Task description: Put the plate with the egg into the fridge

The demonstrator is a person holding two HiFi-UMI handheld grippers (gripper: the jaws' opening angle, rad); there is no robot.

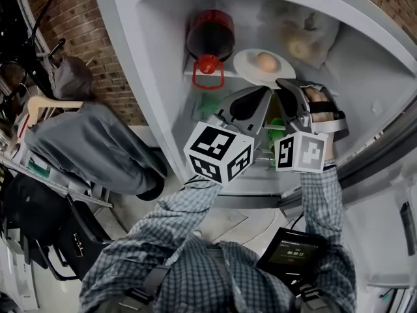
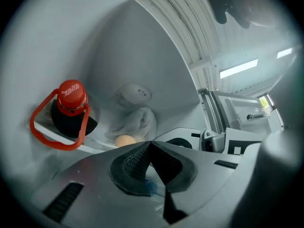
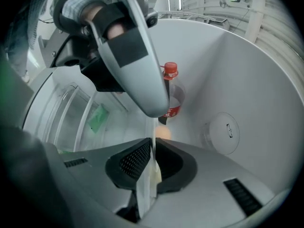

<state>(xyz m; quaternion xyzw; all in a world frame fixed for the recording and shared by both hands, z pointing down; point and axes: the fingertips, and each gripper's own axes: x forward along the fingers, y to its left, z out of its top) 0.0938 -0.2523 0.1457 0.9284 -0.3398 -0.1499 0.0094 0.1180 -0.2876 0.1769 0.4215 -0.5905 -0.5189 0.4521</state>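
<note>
Gripping the rim of the plate (image 1: 246,62) inside the fridge (image 1: 163,57), our right hand-held gripper (image 3: 153,144) is clamped tight; our left hand-held gripper (image 2: 151,144) is closed, empty. We think the plate is stiff and slippery, and the egg (image 1: 265,61) could roll

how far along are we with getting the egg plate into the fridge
Done: the plate with the egg is inside the open fridge, beside the bottle. In hand: the right gripper is clamped on its rim; the left gripper is shut, empty. Left: let go and pull back. Whether it is set down is unclear.
</note>
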